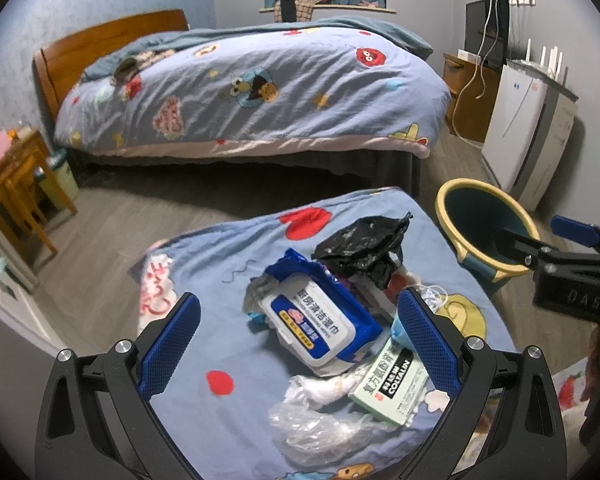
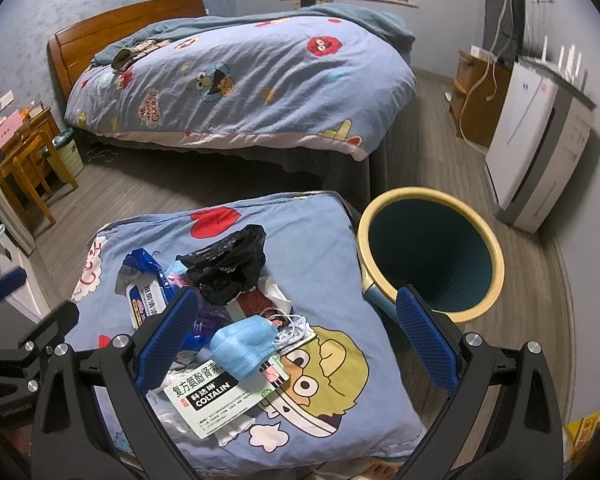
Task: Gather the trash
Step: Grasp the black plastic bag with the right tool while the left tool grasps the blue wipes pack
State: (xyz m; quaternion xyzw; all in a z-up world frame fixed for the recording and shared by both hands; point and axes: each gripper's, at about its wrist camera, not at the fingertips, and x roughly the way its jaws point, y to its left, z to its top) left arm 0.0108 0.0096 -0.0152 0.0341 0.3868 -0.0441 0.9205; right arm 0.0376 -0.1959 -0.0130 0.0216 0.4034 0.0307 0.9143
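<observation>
A pile of trash lies on a blue cartoon-print cushion (image 1: pixel 236 280): a blue wet-wipes pack (image 1: pixel 312 320), a black plastic bag (image 1: pixel 360 248), a green COLTALIN box (image 1: pixel 392 388), clear and white wrappers (image 1: pixel 316 424). The right wrist view shows the box (image 2: pixel 204 400), a blue face mask (image 2: pixel 244 344), the black bag (image 2: pixel 228 268) and the wipes pack (image 2: pixel 148 300). My left gripper (image 1: pixel 300 344) is open above the wipes pack. My right gripper (image 2: pixel 296 344) is open above the mask; it also shows in the left wrist view (image 1: pixel 540 240). A yellow-rimmed teal bin (image 2: pixel 432 256) stands right of the cushion.
A large bed (image 1: pixel 252 92) with a matching duvet stands behind, across a strip of wood floor. A white appliance (image 2: pixel 540 148) and a wooden cabinet (image 2: pixel 476 96) line the right wall. A wooden table and chair (image 1: pixel 16 188) and a small bin (image 2: pixel 68 156) stand at the left.
</observation>
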